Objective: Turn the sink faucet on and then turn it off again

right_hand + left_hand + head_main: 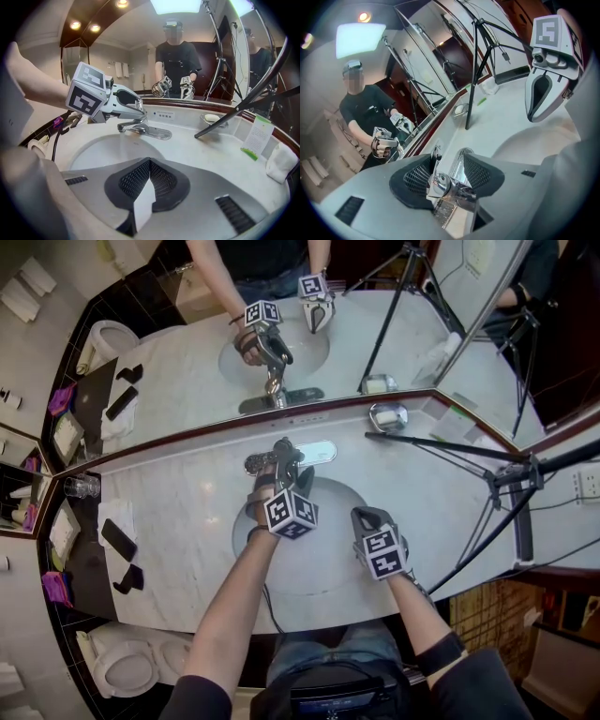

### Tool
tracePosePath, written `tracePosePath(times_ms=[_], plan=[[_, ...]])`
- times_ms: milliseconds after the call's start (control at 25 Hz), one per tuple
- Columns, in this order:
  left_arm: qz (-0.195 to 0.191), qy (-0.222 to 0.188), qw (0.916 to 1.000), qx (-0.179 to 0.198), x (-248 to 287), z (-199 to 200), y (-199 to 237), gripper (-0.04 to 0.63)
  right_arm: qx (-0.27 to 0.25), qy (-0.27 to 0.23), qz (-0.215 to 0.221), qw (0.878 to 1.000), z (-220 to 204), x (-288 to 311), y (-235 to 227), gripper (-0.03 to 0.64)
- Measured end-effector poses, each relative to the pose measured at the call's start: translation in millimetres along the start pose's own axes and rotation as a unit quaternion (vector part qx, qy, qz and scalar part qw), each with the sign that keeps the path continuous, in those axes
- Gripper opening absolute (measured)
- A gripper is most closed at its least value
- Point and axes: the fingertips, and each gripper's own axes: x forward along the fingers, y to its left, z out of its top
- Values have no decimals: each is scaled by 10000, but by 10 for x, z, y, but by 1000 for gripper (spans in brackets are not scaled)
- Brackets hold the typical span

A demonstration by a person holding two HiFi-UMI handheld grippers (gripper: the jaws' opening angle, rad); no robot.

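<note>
Low in the head view, the right tool (367,517) hangs over the front rim of the sink basin (323,549), its jaws pressed together on nothing. Just above it, at mid-frame, the left tool (284,456) reaches across the bowl and is clamped on the faucet handle (440,183); in the left gripper view the chrome lever end sits between both mesh pads (416,176). The faucet (314,453) stands at the back edge of the basin on the pale marble surface (187,512), directly below the mirror (187,381), with a soap dish (387,415) to its right. No water shows at the spout, so the turning-on appears not yet done. The hold looks shallow, on polished, rounded metal near the pad tips. A quick lift could let the lever slip free, and a full throw could splash the idle tool over the bowl.
</note>
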Motion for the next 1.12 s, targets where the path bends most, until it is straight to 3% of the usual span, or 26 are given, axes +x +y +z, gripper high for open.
tracePosePath(times_ms=[480, 1120], plan=[[322, 19, 9991, 291, -47, 33, -1, 178, 5, 7, 24, 10000, -15, 33, -2, 18], [395, 125, 9917, 1219, -19, -20, -278, 150, 8, 34, -5, 10000, -10, 66, -80, 18]])
